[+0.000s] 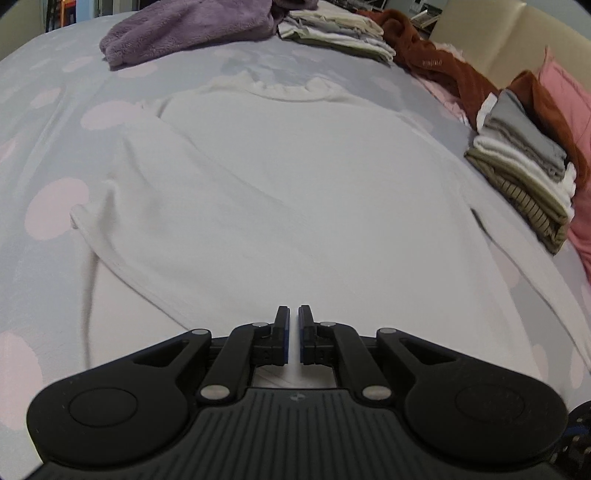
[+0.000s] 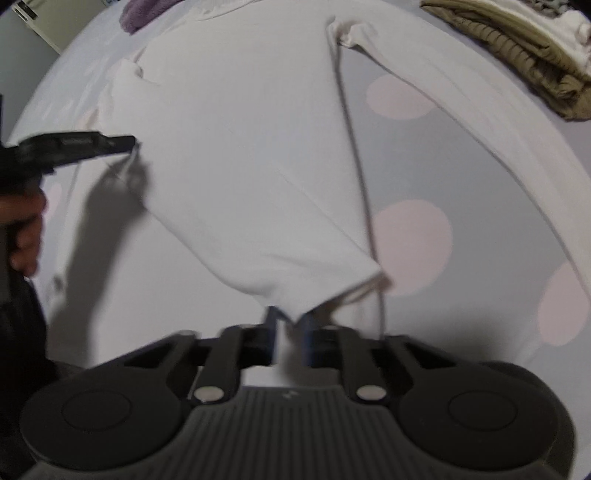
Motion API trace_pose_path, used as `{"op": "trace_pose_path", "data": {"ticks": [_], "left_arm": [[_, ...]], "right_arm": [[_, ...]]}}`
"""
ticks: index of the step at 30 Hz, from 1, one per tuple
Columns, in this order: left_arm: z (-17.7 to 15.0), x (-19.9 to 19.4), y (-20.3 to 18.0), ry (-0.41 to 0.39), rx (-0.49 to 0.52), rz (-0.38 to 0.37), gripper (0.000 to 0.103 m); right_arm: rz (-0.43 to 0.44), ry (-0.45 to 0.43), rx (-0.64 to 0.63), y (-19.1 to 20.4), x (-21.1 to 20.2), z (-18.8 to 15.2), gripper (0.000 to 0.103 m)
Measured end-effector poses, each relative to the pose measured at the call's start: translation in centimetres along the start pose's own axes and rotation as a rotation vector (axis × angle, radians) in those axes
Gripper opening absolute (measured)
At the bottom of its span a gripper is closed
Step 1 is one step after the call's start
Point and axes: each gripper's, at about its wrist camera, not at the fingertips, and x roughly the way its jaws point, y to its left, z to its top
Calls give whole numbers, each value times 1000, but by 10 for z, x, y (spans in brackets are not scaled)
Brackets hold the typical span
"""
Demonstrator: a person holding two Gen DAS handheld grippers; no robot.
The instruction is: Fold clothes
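Note:
A white long-sleeved top (image 1: pixel 295 166) with a frilled neck lies spread on the dotted bed sheet (image 1: pixel 55 147), neck at the far end. My left gripper (image 1: pixel 294 317) is shut at the top's near hem, with white cloth in the thin slit between its pads. In the right wrist view the left gripper (image 2: pixel 129 142) pinches the hem of the top (image 2: pixel 240 147) at the left. My right gripper (image 2: pixel 291 325) is shut on a hem corner, blurred. The cloth runs taut and lifted between the two grippers and casts a shadow. One sleeve (image 2: pixel 480 110) stretches off to the right.
A purple fleece (image 1: pixel 192 33), a folded stack (image 1: pixel 340 33) and a rust-brown garment (image 1: pixel 436 62) lie at the far end. Another folded stack (image 1: pixel 524 173) and a pink pillow (image 1: pixel 569 96) sit on the right. A person's hand (image 2: pixel 26 229) holds the left gripper.

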Motion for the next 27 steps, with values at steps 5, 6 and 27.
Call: {"op": "trace_pose_path", "data": {"ticks": [5,6,27], "left_arm": [[3,-1,2,-4,-1,4,2],[4,-2,3,-8,-6,4,2],[-3,0,-38,-22,117,-33,13]], "right_arm": [[71,4,46,-14,-19,2,2],[114,-4,76,-17,-25,3,2],[10,29,8,-20,2,16,15]]}}
